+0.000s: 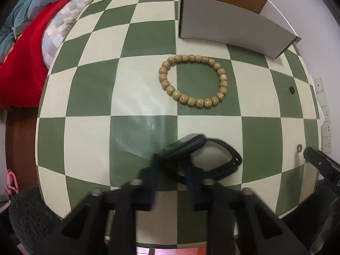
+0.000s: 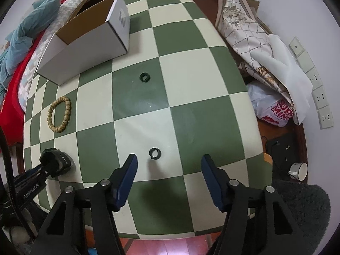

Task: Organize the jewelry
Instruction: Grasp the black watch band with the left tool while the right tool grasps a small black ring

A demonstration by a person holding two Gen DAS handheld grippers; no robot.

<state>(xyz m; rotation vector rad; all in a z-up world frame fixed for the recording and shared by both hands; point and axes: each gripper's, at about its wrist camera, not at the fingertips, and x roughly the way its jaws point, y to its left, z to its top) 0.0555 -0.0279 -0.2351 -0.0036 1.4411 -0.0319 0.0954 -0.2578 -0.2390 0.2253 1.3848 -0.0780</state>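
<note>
A black watch (image 1: 204, 155) lies on the checkered table, and my left gripper (image 1: 173, 165) is shut on its body; it also shows in the right wrist view (image 2: 56, 161). A tan bead bracelet (image 1: 192, 80) lies beyond it, seen also in the right wrist view (image 2: 60, 114). An open white cardboard box (image 1: 229, 21) stands at the far side, and shows in the right wrist view (image 2: 89, 40). My right gripper (image 2: 169, 165) is open, low over the table, just behind a small dark ring (image 2: 155, 153). A second dark ring (image 2: 145, 77) lies farther off.
The green and cream checkered table (image 2: 191, 80) ends near my grippers. Red and blue bedding (image 1: 23, 48) lies left of it. Folded cloth (image 2: 250, 42), a plastic bag (image 2: 274, 110) and a cup (image 2: 298, 170) sit to the right, by wall sockets (image 2: 318, 97).
</note>
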